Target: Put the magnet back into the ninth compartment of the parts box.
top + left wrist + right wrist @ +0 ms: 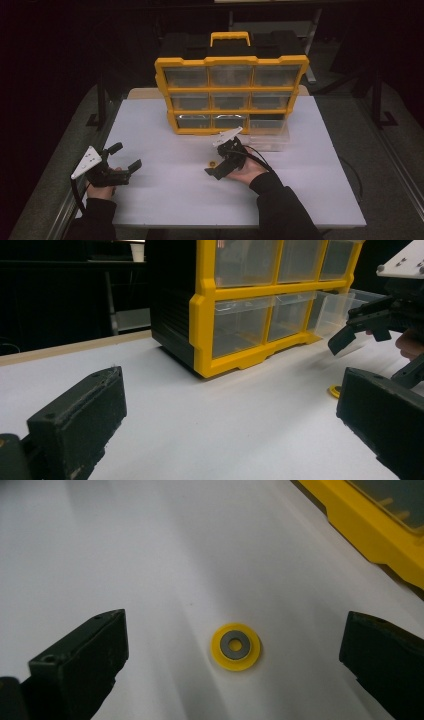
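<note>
Yellow washer [235, 646] lies untouched between the wide-open right tool [235, 655] jaws.

— Where is the drawer box [231, 95]?
— It stands on the table [165, 195], at the back, in the middle.
— And the little ring [212, 163]?
— It lies on the table in front of the box, just left of the right tool [218, 168].
— And the left tool [125, 162]?
— Far off to the left, near the front edge. One drawer [270, 136] sits pulled out at the box's bottom right.
</note>
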